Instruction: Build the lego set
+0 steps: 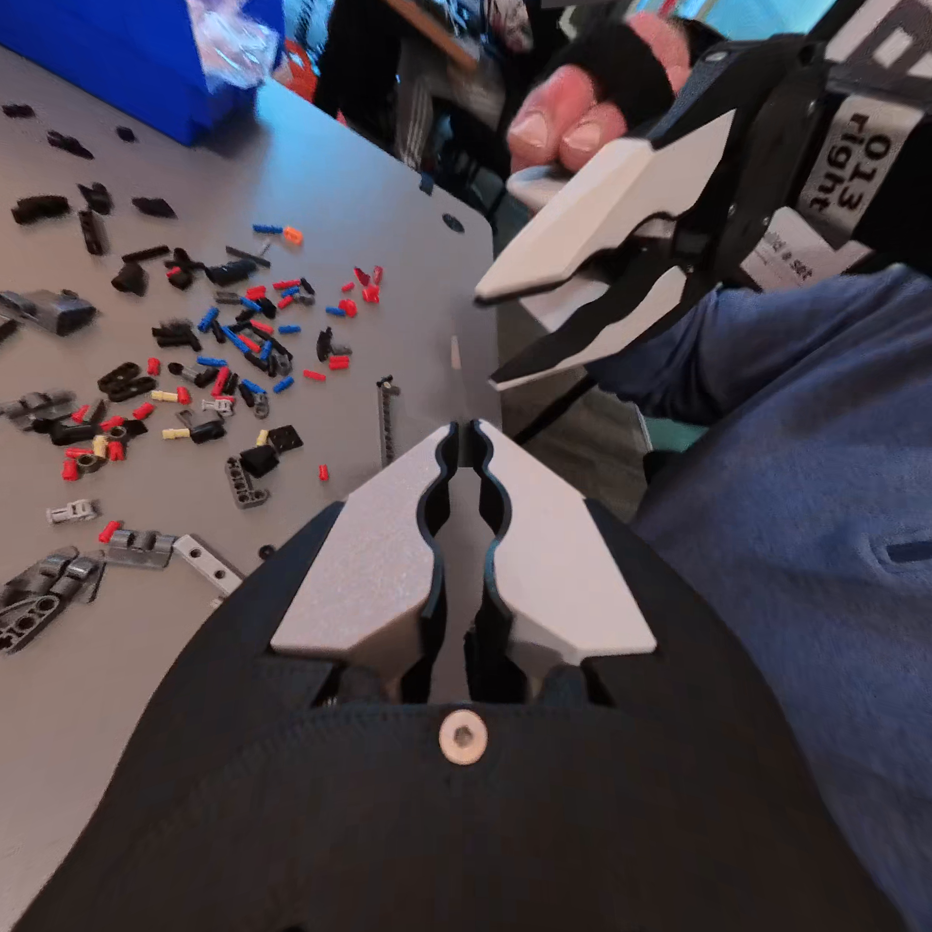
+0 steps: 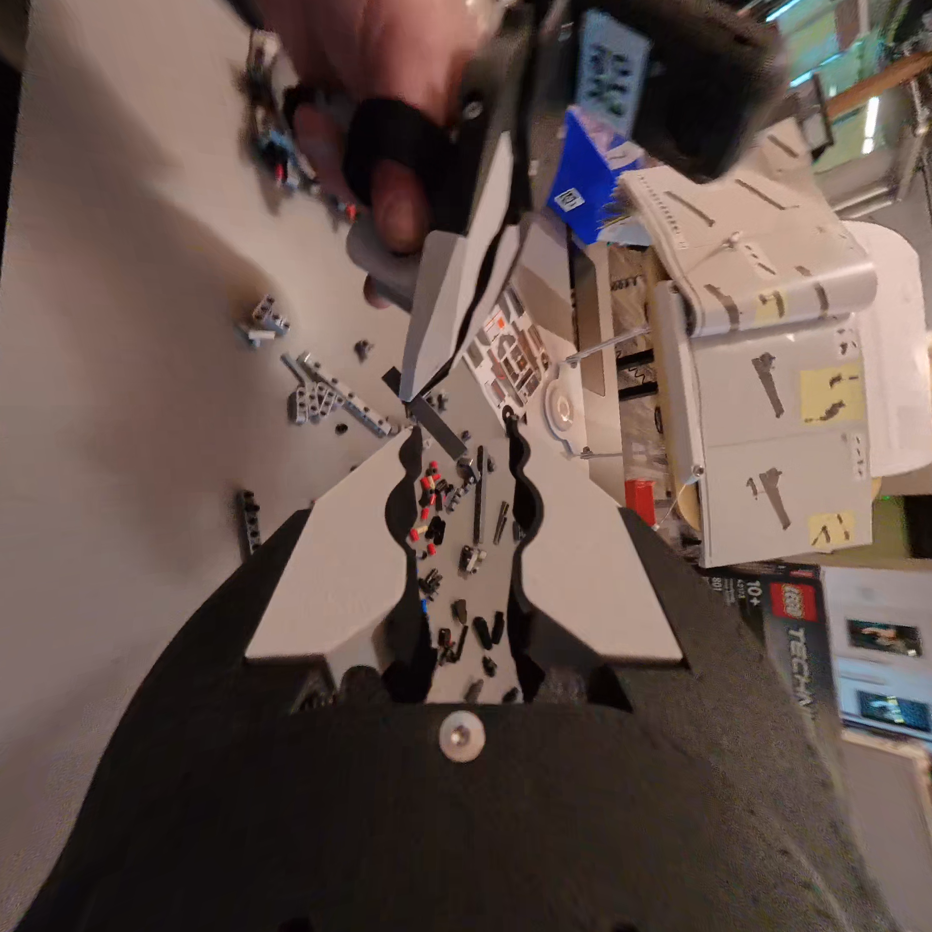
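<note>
My left gripper (image 1: 463, 428) is shut on a dark grey flat Lego piece (image 1: 462, 450), seen edge-on between its tips. In the right wrist view the left gripper (image 2: 408, 399) comes down from the top and holds that same piece (image 2: 440, 427) above the table. My right gripper (image 2: 461, 427) is open and empty, with its tips on either side of the held piece's lower end. It also shows in the left wrist view (image 1: 486, 340), open, just above and to the right of my left gripper's tips. Loose red, blue and black Lego pieces (image 1: 227, 353) lie scattered on the grey table (image 1: 328, 166).
A blue box (image 1: 126, 60) stands at the table's far corner. Grey beams (image 2: 323, 396) lie on the table. An open instruction booklet (image 2: 756, 353), a sticker sheet (image 2: 509, 348) and the set's box (image 2: 787, 630) lie to the right. A person's blue-clad leg (image 1: 781, 479) is beside the table edge. My two grippers' fingertips are within a few centimetres of each other.
</note>
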A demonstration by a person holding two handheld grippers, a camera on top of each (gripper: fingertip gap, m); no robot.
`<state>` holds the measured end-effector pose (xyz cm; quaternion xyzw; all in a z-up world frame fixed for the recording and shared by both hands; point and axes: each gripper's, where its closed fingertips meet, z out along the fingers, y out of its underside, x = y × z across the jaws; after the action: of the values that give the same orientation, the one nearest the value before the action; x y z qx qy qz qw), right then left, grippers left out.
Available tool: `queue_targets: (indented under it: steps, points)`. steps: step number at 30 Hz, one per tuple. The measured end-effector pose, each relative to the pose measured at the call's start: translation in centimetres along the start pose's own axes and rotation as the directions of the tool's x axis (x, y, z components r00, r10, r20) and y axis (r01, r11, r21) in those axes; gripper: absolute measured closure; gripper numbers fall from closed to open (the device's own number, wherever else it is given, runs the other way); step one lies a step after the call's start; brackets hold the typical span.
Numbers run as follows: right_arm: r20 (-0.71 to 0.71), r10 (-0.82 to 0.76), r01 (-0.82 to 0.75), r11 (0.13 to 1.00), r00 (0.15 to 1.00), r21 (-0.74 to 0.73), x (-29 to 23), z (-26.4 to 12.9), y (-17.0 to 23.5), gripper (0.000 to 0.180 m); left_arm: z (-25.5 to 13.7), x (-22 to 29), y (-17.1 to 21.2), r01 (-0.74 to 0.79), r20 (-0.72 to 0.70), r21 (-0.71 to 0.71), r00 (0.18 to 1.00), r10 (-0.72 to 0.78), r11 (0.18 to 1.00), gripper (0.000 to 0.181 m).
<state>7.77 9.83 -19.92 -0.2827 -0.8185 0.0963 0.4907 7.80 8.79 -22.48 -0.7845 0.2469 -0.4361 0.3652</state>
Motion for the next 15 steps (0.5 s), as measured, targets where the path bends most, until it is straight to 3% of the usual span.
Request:
queue_targets:
  steps: [3, 7, 11, 15]
  points:
    - [0.064, -0.125, 0.129, 0.988, 0.99, -0.08, -2.0, 1.2, 0.8, 0.153, 0.3, 0.3, 0.3, 0.01, -0.023, -0.04, 1.0, -0.011, 0.999, 0.178]
    - [0.067, -0.17, 0.176, 0.979, 0.983, -0.1, -3.0, 2.0, 1.0, 0.171, 0.9, 0.6, 1.2, 0.03, -0.051, -0.105, 0.998, -0.035, 0.994, 0.178]
    - [0.084, -0.146, 0.154, 0.983, 0.986, -0.096, -3.7, 2.0, 1.1, 0.173, 1.1, 0.6, 1.6, 0.062, -0.089, -0.106, 0.994, -0.071, 0.992, 0.179]
    - [0.087, -0.072, 0.08, 0.992, 0.994, -0.093, -4.0, 2.0, 1.5, 0.175, 1.1, 0.4, 1.4, 0.007, -0.056, -0.096, 0.998, -0.013, 0.995, 0.177]
